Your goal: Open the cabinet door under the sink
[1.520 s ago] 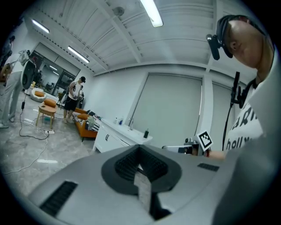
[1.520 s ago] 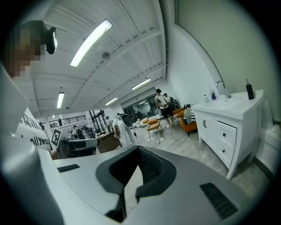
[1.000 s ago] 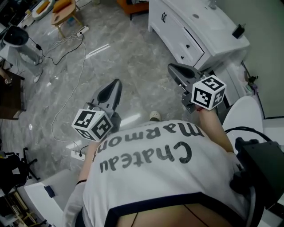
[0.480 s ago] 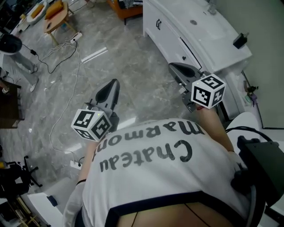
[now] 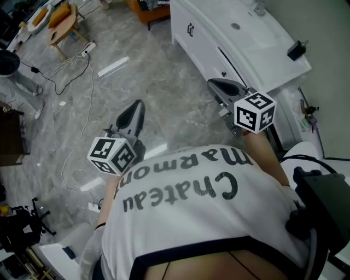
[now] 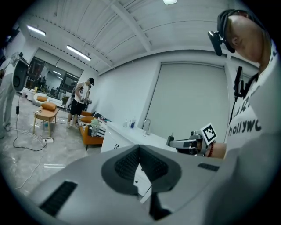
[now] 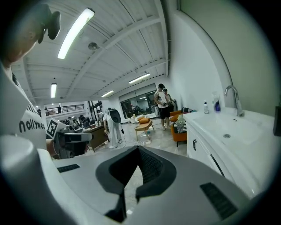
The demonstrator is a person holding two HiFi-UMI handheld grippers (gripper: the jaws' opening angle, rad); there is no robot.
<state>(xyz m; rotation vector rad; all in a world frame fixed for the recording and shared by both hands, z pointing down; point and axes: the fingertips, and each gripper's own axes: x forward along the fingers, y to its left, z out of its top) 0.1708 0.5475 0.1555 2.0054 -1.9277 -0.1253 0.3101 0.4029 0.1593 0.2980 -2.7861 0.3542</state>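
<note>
The white sink cabinet (image 5: 205,41) stands at the upper right of the head view. Its doors are closed and carry dark handles (image 5: 190,28). A basin (image 5: 240,24) and a faucet (image 5: 260,6) sit on top. My left gripper (image 5: 136,104) hangs over the grey floor, shut and empty, well left of the cabinet. My right gripper (image 5: 211,83) is shut and empty, its tip just short of the cabinet front. In the right gripper view the cabinet (image 7: 228,140) runs along the right, with a handle (image 7: 194,144). In the left gripper view it (image 6: 116,140) lies ahead beyond the shut jaws.
Cables and a power strip (image 5: 86,48) trail over the marble floor at the left. A small wooden table (image 5: 61,19) and an orange sofa (image 5: 149,6) stand further back. A white rounded fixture (image 5: 309,143) sits at my right. Two people (image 7: 162,103) stand far off.
I have stepped closer to the sink cabinet, which has slid left and nearer in the head view. Both grippers keep their pose and stay shut.
</note>
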